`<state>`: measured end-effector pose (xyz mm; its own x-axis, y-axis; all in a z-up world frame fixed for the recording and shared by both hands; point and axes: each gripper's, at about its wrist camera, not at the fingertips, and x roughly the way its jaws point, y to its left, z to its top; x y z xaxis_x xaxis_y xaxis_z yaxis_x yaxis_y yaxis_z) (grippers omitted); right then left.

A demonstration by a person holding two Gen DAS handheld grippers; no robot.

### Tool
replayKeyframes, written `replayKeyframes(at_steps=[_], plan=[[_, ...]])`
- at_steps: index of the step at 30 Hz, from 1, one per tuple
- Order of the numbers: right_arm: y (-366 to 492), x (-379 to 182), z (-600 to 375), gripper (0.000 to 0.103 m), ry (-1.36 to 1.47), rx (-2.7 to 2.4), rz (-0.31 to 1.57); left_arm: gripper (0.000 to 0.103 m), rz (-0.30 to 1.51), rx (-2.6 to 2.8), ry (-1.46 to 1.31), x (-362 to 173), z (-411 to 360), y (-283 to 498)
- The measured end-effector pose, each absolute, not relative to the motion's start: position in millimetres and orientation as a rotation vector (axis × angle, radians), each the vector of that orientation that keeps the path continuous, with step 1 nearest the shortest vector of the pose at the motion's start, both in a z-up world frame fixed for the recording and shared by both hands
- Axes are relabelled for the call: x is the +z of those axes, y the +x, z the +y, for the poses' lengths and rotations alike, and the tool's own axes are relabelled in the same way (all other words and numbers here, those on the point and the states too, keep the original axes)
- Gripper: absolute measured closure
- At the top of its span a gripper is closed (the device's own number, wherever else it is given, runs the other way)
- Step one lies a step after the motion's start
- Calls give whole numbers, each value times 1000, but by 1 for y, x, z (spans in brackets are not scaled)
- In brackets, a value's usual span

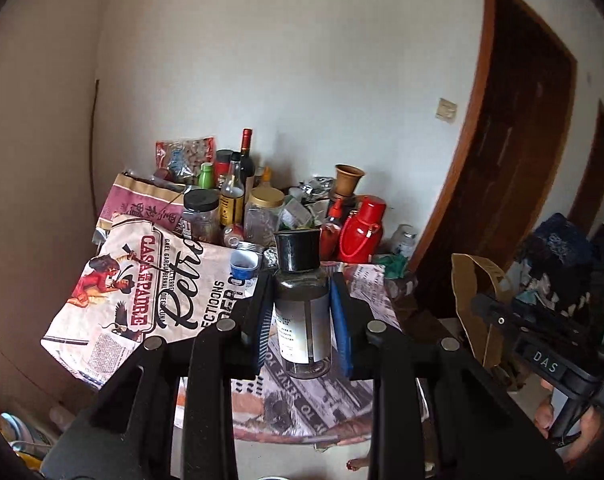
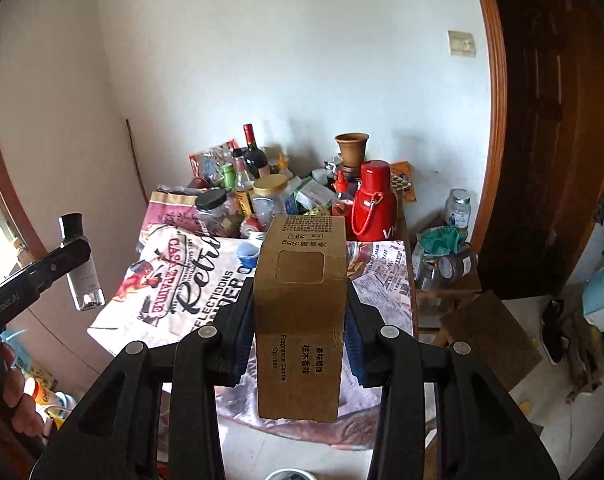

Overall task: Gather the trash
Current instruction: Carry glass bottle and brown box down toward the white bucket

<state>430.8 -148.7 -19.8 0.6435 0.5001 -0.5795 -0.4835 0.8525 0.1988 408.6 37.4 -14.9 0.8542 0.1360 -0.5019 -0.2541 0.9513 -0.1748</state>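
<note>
My left gripper (image 1: 301,284) is shut on a clear glass bottle (image 1: 302,312) with a black cap and a white label, held upright above the table's near edge. The same bottle (image 2: 84,276) shows at the left of the right wrist view, in the left gripper (image 2: 76,250). My right gripper (image 2: 300,300) is shut on a brown cardboard candle box (image 2: 300,320) with a cut-out window, held above the table front. That box (image 1: 478,304) and the right gripper (image 1: 486,308) show at the right of the left wrist view.
A table with a printed cloth (image 1: 142,300) stands against the white wall, its back crowded with jars, bottles (image 1: 246,160), a red thermos (image 2: 376,204) and a brown vase (image 2: 352,146). A low stool with jars (image 2: 446,268) stands right of it, by a dark wooden door (image 2: 542,120).
</note>
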Motion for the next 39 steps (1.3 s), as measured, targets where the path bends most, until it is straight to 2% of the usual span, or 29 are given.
replayKeyframes(at_steps=[14,25,39], plan=[[280,-31,-125,67,89,431,705,76,568,42,-185,-35,61,265],[238,-56,-117,67,78,414,837,76,722,6,-196,-85,65,224],[249,-179,-127,67,29,477,1064,76,998,52,-248,-218,34,241]])
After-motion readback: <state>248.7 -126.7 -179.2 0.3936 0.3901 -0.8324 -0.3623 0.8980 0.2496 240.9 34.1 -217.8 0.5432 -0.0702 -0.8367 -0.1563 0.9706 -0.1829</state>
